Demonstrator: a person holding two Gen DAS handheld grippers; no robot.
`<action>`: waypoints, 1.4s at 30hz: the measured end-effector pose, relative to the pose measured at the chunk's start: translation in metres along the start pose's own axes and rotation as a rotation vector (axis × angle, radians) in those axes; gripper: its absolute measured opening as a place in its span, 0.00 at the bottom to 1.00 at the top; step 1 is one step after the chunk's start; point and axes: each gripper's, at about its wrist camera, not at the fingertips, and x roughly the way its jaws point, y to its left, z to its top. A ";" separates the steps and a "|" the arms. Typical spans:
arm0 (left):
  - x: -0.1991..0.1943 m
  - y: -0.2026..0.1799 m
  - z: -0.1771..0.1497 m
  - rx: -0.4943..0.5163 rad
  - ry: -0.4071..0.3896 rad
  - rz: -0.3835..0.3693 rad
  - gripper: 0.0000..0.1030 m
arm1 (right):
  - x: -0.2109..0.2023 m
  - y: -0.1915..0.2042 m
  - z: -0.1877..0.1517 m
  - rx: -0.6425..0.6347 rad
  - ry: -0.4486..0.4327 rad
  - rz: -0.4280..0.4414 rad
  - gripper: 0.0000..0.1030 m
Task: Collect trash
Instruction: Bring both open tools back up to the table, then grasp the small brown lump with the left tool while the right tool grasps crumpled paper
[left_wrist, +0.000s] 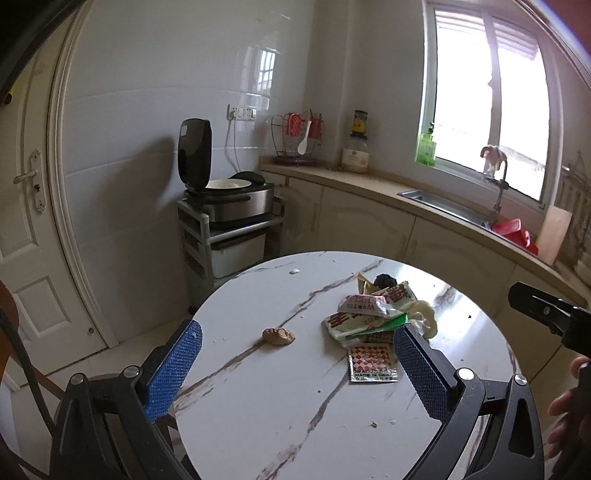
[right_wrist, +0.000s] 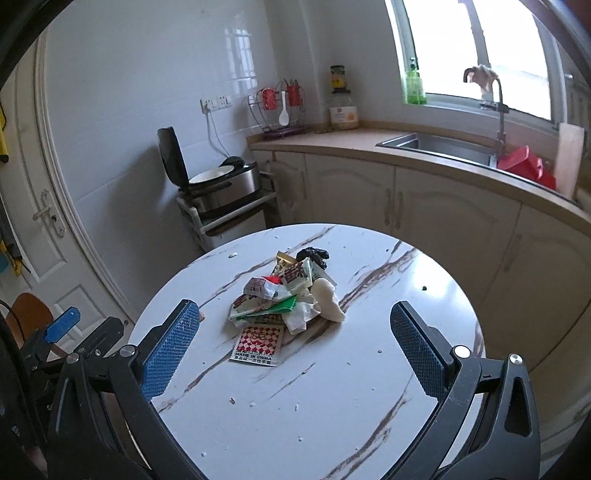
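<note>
Hovering over round table (right_wrist: 369, 406) | left gripper (left_wrist: 295, 365) and right gripper (right_wrist: 295, 347) both wide open, empty | wrapper pile (right_wrist: 280, 302) mid-frame, brown lump (left_wrist: 279, 336) left of it | judged: nothing collected yet, all trash remained.

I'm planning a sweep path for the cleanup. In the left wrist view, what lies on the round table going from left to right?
Brown crumpled lump → red-and-white checkered packet → white crumpled wad at the right edge of the wrapper pile, all on the table.
</note>
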 end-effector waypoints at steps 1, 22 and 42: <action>0.007 0.001 0.000 0.002 0.006 0.003 0.99 | 0.002 -0.001 0.001 0.001 0.003 -0.002 1.00; 0.164 0.043 0.019 0.051 0.227 0.075 0.99 | 0.118 -0.034 -0.033 0.066 0.264 -0.049 1.00; 0.297 0.048 0.059 0.119 0.389 0.003 0.57 | 0.189 -0.047 -0.028 0.082 0.355 -0.002 1.00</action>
